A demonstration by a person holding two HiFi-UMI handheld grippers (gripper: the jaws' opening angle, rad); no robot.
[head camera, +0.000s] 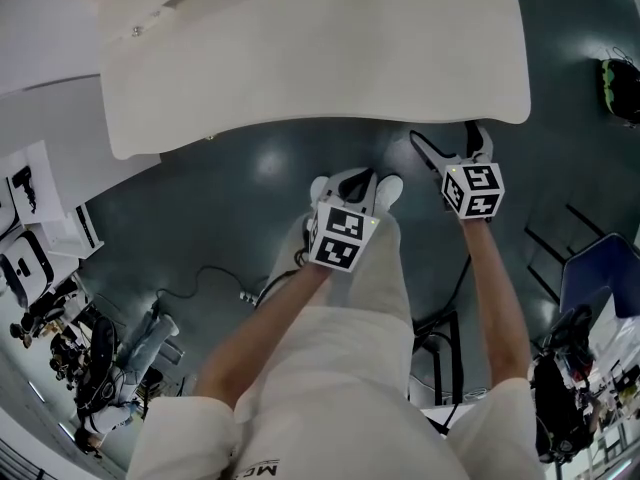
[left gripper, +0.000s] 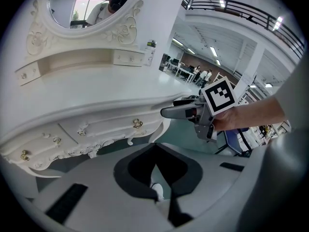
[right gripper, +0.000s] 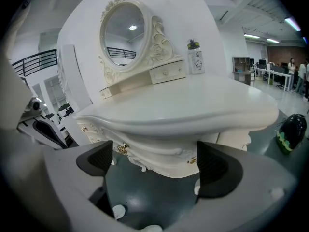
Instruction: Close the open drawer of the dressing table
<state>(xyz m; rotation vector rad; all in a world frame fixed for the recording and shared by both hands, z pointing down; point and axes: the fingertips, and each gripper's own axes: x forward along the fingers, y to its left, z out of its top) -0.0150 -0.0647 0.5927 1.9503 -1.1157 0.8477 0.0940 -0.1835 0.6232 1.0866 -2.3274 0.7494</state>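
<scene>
Grey floor (head camera: 250, 168) lies open between the person and the dressing table (head camera: 320, 58), whose white top fills the upper head view. Both grippers are held low and forward, below that top, which looks like a stance for pushing on the front.

The right gripper (head camera: 478, 143) is nearer the table's curved edge. Its jaws stand wide apart with nothing between them, and through the gap the right gripper view shows the carved drawer front (right gripper: 159, 154) with a gold handle (right gripper: 121, 148), tucked under the overhang. How far that drawer stands out cannot be told from these views.

The left gripper (head camera: 357, 183) hangs further back over the person's legs. Its jaws are closed together and hold nothing.

A flat push with the right gripper seems the likely need, kept under the overhanging lip so the cube does not catch it. A bottle (right gripper: 195, 57) stands up top by the mirror (right gripper: 123, 30), well clear. Nothing on the floor blocks the approach.
</scene>
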